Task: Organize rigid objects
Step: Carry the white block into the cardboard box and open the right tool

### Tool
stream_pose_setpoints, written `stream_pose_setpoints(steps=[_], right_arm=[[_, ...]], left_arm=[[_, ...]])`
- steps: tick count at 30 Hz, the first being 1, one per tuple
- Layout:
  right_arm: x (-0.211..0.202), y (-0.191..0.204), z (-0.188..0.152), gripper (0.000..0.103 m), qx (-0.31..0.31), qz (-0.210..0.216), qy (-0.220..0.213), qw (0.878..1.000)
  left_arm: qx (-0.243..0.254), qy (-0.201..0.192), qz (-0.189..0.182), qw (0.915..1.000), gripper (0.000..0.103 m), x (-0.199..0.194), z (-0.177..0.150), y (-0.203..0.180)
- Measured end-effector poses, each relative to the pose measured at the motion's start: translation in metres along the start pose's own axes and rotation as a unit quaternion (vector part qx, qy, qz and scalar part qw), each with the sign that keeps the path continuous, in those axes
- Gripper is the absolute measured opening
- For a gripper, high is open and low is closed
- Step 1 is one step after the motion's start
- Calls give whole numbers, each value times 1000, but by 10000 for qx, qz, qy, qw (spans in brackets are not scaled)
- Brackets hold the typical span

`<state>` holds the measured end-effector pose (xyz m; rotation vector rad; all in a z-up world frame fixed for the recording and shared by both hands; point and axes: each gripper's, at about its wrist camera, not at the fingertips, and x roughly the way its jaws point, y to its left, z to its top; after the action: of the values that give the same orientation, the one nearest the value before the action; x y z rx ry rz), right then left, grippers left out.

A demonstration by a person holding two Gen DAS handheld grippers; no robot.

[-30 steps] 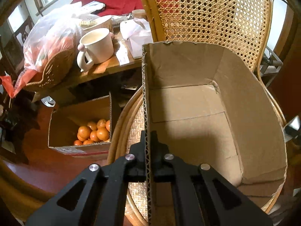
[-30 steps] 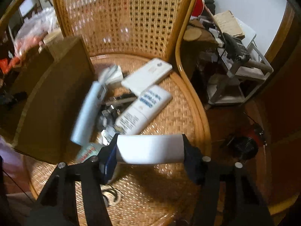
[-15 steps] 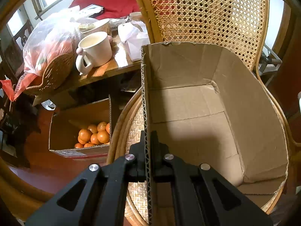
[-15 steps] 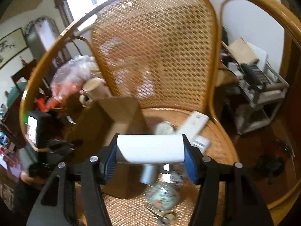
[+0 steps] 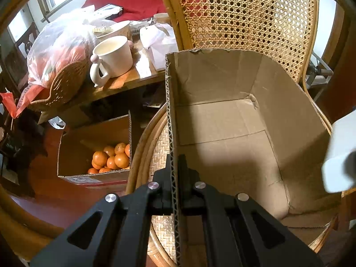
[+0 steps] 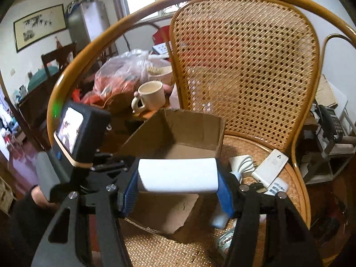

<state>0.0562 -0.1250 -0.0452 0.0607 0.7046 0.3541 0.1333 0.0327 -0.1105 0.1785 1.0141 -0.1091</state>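
Carrying a white block clamped between the blue pads of my right gripper, I have swung it up off the cluttered chair seat, where it hovered a second ago, and it now hangs over the near edge of the cardboard box. In the left view the block has just appeared at the right edge, beside the box's right wall. My left gripper stays pinched shut on the box's left wall, steadying the box, whose floor is bare. The box sits on the wicker chair. Other things wait on the seat to the right: a white phone and a white tube (a few more are too blurred to name). By my judgement the first item is nearly over the opening, so lowering and releasing comes next.
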Motion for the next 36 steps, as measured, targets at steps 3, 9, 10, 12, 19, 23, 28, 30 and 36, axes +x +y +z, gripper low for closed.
stream_pose_setpoints(steps=[3, 9, 10, 12, 19, 23, 28, 30, 36], right_arm=[[4, 6, -2, 65, -253, -44, -14, 9997], [6, 26, -13, 65, -965, 111, 73, 9952], [8, 28, -14, 65, -1075, 94, 107, 9941], [11, 36, -20, 65, -1346, 59, 151, 9908], [16, 39, -26, 65, -1417, 110, 294, 9894], [4, 34, -16, 68, -1168, 261, 77, 9928], [-7, 22, -12, 86, -967, 120, 8, 9952], [-7, 16, -12, 88, -930, 51, 103, 9956], [-10, -4, -20, 90, -806, -202, 437, 9956]], left_arm=[[-9, 5, 1, 10000, 3, 0, 0, 0], [-130, 46, -91, 9999, 3, 2, 0, 5], [-134, 42, -92, 9999, 3, 1, 0, 5], [-125, 33, -74, 9999, 3, 1, 0, 4], [-150, 53, -82, 9998, 4, 2, 0, 5], [-80, 91, -65, 9999, 3, 4, -1, 3], [-83, 89, -61, 9999, 3, 3, -2, 2], [-91, 99, -42, 9999, 3, 3, -2, 3], [-96, 100, -34, 9999, 3, 3, -2, 1]])
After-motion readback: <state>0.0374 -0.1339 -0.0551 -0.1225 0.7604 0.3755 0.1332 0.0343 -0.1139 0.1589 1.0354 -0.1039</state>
